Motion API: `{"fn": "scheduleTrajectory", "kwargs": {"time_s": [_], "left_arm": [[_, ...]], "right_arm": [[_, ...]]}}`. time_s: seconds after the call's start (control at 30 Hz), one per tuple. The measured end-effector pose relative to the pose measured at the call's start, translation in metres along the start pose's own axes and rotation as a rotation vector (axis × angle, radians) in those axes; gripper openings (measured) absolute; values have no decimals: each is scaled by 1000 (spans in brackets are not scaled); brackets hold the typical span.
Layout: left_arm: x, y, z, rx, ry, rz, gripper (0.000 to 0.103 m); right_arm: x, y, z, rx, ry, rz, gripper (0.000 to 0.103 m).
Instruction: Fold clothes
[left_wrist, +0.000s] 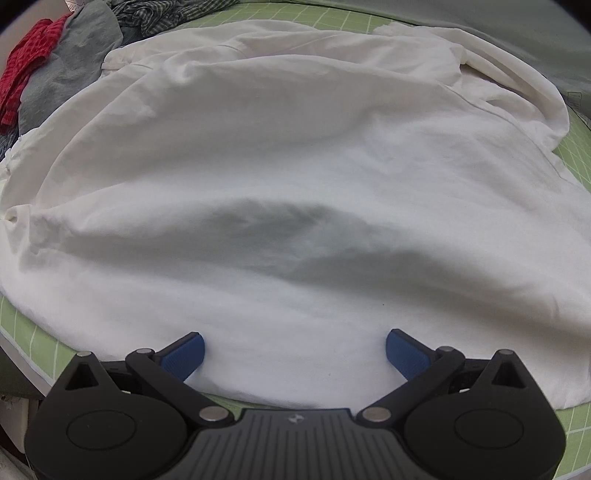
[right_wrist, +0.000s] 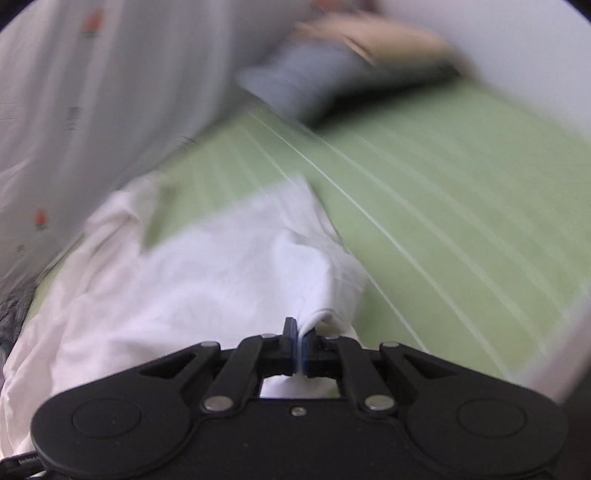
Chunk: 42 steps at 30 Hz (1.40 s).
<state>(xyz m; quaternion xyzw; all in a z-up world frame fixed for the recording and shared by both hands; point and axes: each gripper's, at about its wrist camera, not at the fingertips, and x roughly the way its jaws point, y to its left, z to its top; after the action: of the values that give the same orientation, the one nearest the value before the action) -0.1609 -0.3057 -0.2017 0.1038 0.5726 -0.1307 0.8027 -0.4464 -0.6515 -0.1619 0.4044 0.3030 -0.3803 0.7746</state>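
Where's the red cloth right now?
In the left wrist view, the red cloth lies at the far upper left, on the pile beside a grey garment, just beyond the spread white shirt.

No readable text in either view

The left gripper (left_wrist: 294, 350) carries a small pale emblem at bottom centre of its body, a mark without letters. Faint print at the lower left edge of the right wrist view is too small to read.
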Motion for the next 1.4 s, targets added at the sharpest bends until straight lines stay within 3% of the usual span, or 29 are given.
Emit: {"fn": "scheduleTrajectory", "kwargs": {"time_s": [0.13,0.17,0.2,0.27,0.33,0.4,0.47,0.53,0.63,0.67,0.77,0.9,0.97,1.03,1.1,1.23,1.27,1.37,1.4], "left_arm": [[-1,8,8,-2,6,0,103],[-1,8,7,-2,6,0,103],[-1,7,7,-2,6,0,103],[-1,8,7,0,4,0,103],[-2,8,6,4,7,-1,103],[-2,8,7,20,19,-7,103],[-1,8,14,70,46,-23,103],[-1,11,15,120,68,-41,103],[-1,16,15,146,84,-57,103],[-2,17,15,151,89,-60,103],[1,16,18,168,95,-64,103],[-1,33,21,182,97,-70,103],[-3,40,15,197,98,-74,103],[-21,54,-24,195,98,-74,103],[-20,54,-22,194,110,-72,103],[-6,35,10,186,121,-67,103],[-1,29,22,183,122,-65,103],[24,14,76,200,126,-69,103],[25,16,78,207,126,-71,103]], "right_arm": [[-12,-6,3,12,-19,18,10],[-14,-4,5,11,-35,16,21],[-16,-4,8,20,-48,13,42],[-13,-11,7,70,-52,19,58],[-3,-24,5,170,-25,40,57],[8,-34,5,254,-7,50,44],[17,-30,11,244,-9,32,32],[20,-14,19,150,-37,-8,27],[23,19,28,-66,-88,-98,27],[28,30,27,-164,-93,-152,30],[37,43,18,-265,-92,-259,48],[10,4,15,73,-96,-112,57],[-8,-12,9,159,-134,-106,60],[-23,-26,2,224,-169,-101,60],[-31,-37,-4,276,-188,-85,52],[-32,-40,-13,332,-215,-72,40],[-38,-40,-15,361,-256,-70,36],[-54,-46,-16,409,-364,-139,36],[-51,-50,-13,403,-339,-149,36]]}}
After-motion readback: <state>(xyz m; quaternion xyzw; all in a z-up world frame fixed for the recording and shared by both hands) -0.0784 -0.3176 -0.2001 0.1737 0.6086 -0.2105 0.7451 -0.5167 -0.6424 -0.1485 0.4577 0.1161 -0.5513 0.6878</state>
